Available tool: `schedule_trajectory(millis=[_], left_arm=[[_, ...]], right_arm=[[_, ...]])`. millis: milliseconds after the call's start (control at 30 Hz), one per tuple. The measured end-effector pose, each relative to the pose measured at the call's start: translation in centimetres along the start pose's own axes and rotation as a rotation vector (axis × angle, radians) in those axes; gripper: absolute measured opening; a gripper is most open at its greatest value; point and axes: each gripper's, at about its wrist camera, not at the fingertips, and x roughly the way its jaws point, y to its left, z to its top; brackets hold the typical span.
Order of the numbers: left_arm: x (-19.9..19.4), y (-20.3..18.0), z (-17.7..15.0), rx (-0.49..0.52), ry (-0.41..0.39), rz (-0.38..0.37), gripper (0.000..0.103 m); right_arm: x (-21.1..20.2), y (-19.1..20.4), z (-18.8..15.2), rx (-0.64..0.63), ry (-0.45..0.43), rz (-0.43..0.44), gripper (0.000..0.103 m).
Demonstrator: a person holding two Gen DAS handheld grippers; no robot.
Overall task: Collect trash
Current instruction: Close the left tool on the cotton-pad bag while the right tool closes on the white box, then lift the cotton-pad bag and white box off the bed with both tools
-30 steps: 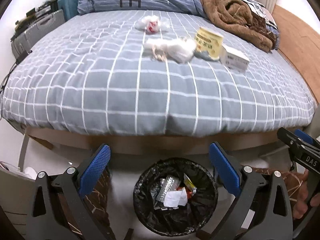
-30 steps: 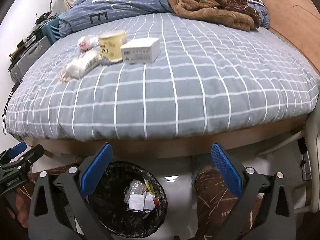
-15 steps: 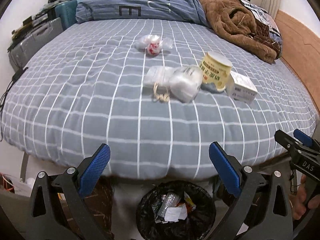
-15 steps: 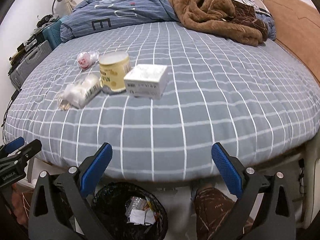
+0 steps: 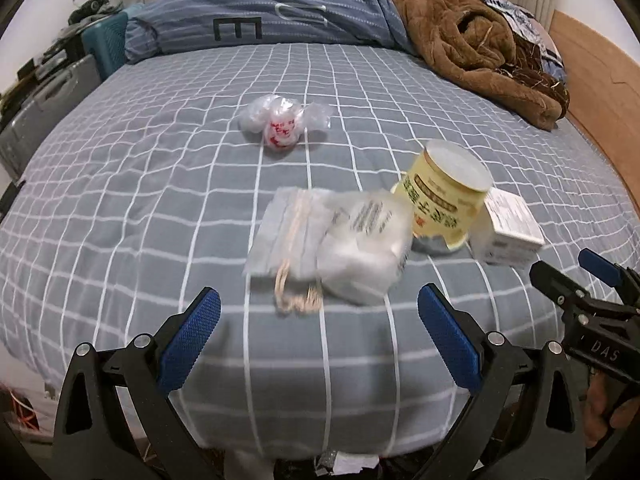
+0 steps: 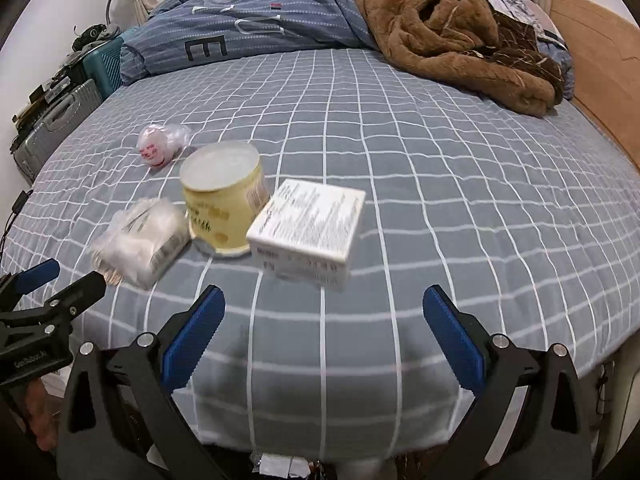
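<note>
Both tools spread: plastic bag ahead of left tool; white box ahead of right tool.

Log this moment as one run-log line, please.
left tongs: open, facing plastic packet | right tongs: open, facing white box | yellow tub: on bed

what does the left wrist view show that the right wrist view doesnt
Only the left wrist view shows the drawstring cord under the plastic bag, and the right tongs from the side.

Only the right wrist view shows the printed top of the white box and the left tongs from the side.

Both show the bed, yellow tub, crumpled wrapper and brown blanket.
</note>
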Motion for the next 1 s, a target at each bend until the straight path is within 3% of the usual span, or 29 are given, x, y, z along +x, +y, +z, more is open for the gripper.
schedule_trajectory(millis=[300, 400, 467, 533, 667, 833, 1000], left_arm=[[3.4, -0.8, 2.4, 0.018, 0.018, -0.026, 0.097], [4.6, -0.9, 3.0, 0.009, 0.031, -0.035, 0.096], [5.0, -0.9, 3.2, 0.008, 0.037, -0.036, 0.095], [5.5, -0.9, 3.4, 0.006, 0.052, -0.047, 0.082], [6.1, -1.0, 3.4, 0.009, 0.08, -0.054, 0.069], [5.8, -1.1, 3.2, 0.014, 0.096, -0.064, 0.03], [4.7, -1.0, 3.0, -0.006, 0.093, -0.077, 0.018]], right_arm=[[3.9, 1.2, 1.7, -0.015, 0.019, 0.015, 0.095], [4.6, 1.1, 2.1, 0.002, 0.026, 0.024, 0.089], [4.8, 1.0, 2.3, 0.008, 0.025, 0.028, 0.077], [4.9, 0.9, 2.5, 0.011, 0.027, 0.028, 0.074], [4.7, 0.6, 2.3, 0.02, 0.017, 0.044, 0.072], [3.8, 0.2, 1.6, 0.018, 0.018, 0.051, 0.072], [2.5, -0.4, 1.0, 0.023, 0.02, 0.057, 0.072]])
